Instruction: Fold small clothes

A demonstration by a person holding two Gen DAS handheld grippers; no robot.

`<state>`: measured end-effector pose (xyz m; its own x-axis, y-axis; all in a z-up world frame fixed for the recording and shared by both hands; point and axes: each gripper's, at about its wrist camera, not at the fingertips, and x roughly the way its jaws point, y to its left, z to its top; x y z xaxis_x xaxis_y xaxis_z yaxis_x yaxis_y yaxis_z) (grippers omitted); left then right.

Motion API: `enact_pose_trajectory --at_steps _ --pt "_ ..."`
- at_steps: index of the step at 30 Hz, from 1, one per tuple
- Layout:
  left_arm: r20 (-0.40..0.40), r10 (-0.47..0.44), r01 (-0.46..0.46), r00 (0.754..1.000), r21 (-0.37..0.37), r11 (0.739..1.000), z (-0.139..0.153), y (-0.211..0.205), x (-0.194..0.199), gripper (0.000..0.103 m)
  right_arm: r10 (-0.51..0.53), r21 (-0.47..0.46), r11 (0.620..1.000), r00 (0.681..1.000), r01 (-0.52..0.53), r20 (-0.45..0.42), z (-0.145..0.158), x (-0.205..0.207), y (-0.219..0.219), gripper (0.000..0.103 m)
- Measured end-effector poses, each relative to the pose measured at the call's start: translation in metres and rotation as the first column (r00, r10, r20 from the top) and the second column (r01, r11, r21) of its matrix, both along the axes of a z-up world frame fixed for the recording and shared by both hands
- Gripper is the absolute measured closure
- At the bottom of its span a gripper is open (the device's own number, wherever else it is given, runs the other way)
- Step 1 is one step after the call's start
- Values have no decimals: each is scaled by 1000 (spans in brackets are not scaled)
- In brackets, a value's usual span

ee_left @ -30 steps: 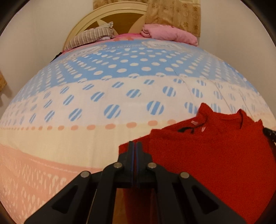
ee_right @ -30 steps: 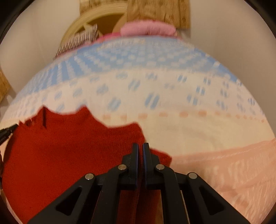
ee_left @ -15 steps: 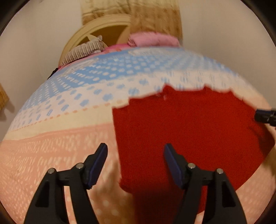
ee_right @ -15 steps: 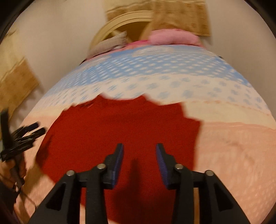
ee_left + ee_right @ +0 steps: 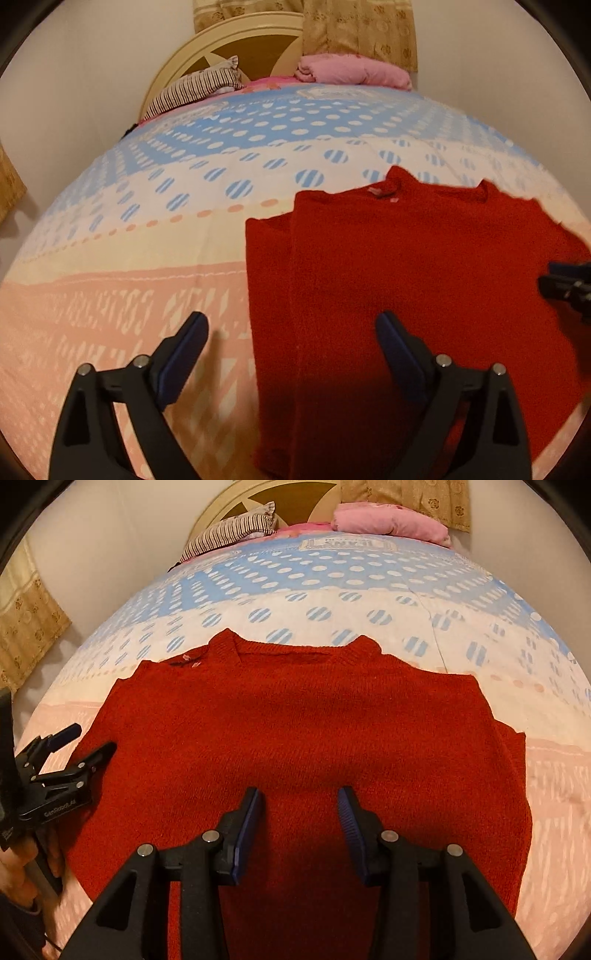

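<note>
Left claw (image 5: 291, 332) is spreading its jaws w/ nothing gripped, hovering over the left edge of the red knit sweater (image 5: 295, 720), one finger above the bedspread (image 5: 147, 258) & the other above the knit. Right claw (image 5: 301, 819) is released too, jaws partly apart above the sweater's lower middle, pads clear of the fabric. Sweater lies flat on the bed, neckline toward the headboard (image 5: 236, 40), both sides folded in; striped pillow (image 5: 236, 526) & pink blanket (image 5: 391, 522) sit well beyond it.
</note>
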<state>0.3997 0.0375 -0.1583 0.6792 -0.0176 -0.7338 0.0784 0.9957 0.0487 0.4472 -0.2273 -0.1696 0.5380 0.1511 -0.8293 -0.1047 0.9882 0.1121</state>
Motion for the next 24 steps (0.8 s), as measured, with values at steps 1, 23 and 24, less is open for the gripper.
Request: enact_pose_trajectory --at_steps 1,23,24 --pt "-2 3 -3 1000 -22 1000 1 4 -3 8 5 -16 1000 1000 -5 10 3 -6 2 58" --pt "-8 40 -41 999 -62 997 -6 27 -32 0 61 -38 998 993 -58 102 22 11 52 44" --pt "-10 41 -42 999 -67 997 -6 28 -32 0 59 -51 997 995 -55 81 15 15 54 44"
